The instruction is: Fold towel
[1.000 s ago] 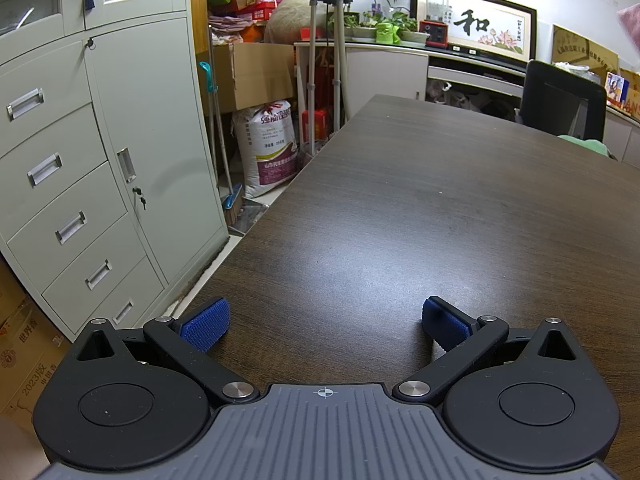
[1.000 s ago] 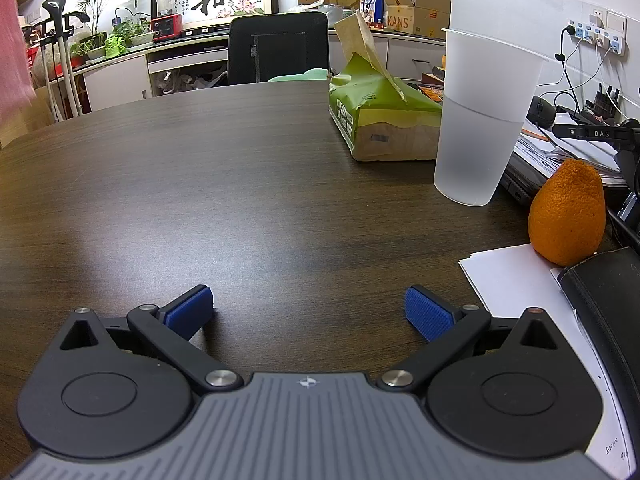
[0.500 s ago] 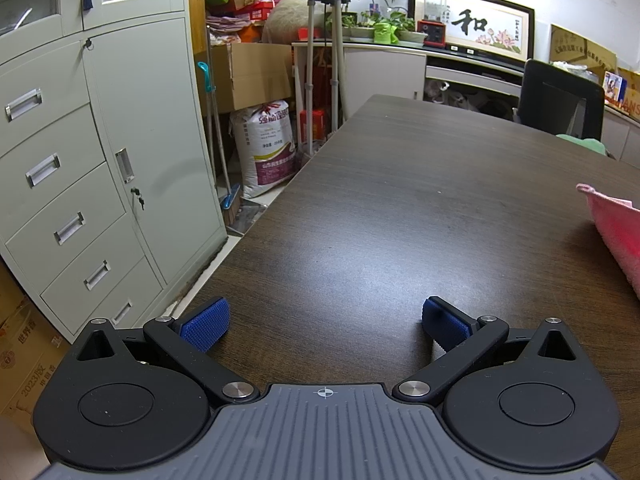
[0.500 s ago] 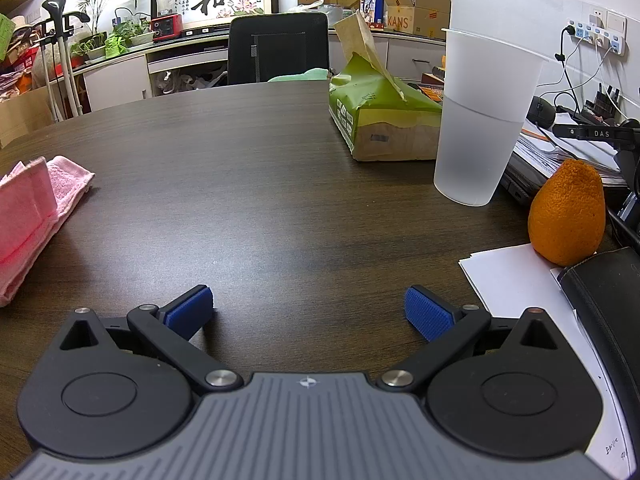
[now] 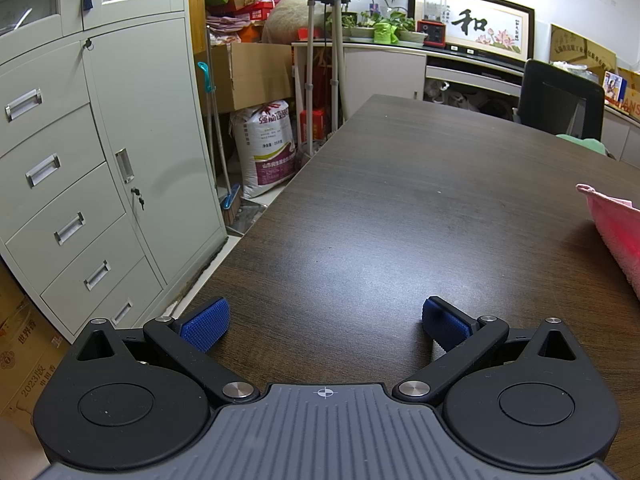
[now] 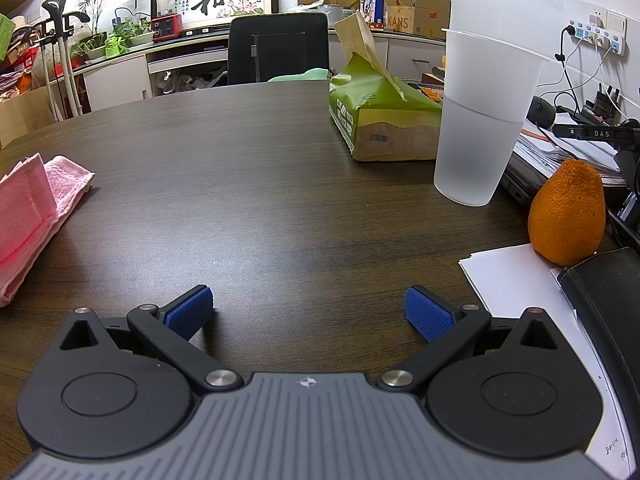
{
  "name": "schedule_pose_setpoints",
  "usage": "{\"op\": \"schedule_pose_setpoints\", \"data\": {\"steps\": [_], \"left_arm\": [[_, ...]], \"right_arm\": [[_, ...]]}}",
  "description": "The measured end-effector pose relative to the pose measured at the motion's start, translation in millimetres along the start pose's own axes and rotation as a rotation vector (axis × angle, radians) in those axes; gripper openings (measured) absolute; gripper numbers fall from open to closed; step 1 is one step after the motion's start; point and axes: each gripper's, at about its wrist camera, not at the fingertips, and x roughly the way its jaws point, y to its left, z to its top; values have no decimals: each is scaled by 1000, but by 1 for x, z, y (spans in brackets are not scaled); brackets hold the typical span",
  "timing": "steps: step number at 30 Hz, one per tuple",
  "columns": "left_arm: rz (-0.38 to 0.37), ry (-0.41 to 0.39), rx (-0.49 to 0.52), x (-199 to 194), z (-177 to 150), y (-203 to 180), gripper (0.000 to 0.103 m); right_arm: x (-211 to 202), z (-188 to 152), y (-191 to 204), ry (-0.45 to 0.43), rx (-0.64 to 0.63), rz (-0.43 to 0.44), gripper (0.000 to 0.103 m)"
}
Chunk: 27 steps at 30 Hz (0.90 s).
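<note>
Here both hand-held grippers, left (image 5: 324, 324) and right (image 6: 308, 310), sit low over the dark desk (image 6: 280, 184), fingers spread apart and empty; the pink towel (image 6: 28, 208) lies at nine o'clock from the right one, well apart.

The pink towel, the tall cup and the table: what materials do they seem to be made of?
Pink towel: soft terry cloth, probably cotton; fuzzy nap and a flat woven band.
Tall cup: frosted translucent plastic, matte; light passes through it.
Table: dark wood-grain top with a low sheen, possibly laminate or veneer.
</note>
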Motion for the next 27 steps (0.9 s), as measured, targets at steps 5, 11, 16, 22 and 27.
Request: {"op": "schedule_pose_setpoints", "data": {"steps": [5,11,16,22,27], "left_arm": [[0,0,0,0,0,0,103],[0,0,0,0,0,0,103],[0,0,0,0,0,0,103],[0,-1,0,0,0,0,103],[0,-1,0,0,0,0,103]], "right_arm": [[0,0,0,0,0,0,103],[0,0,0,0,0,0,103],[0,0,0,0,3,-3,103],[1,0,2,0,11,-12,103],[1,0,2,0,14,-15,103]]}}
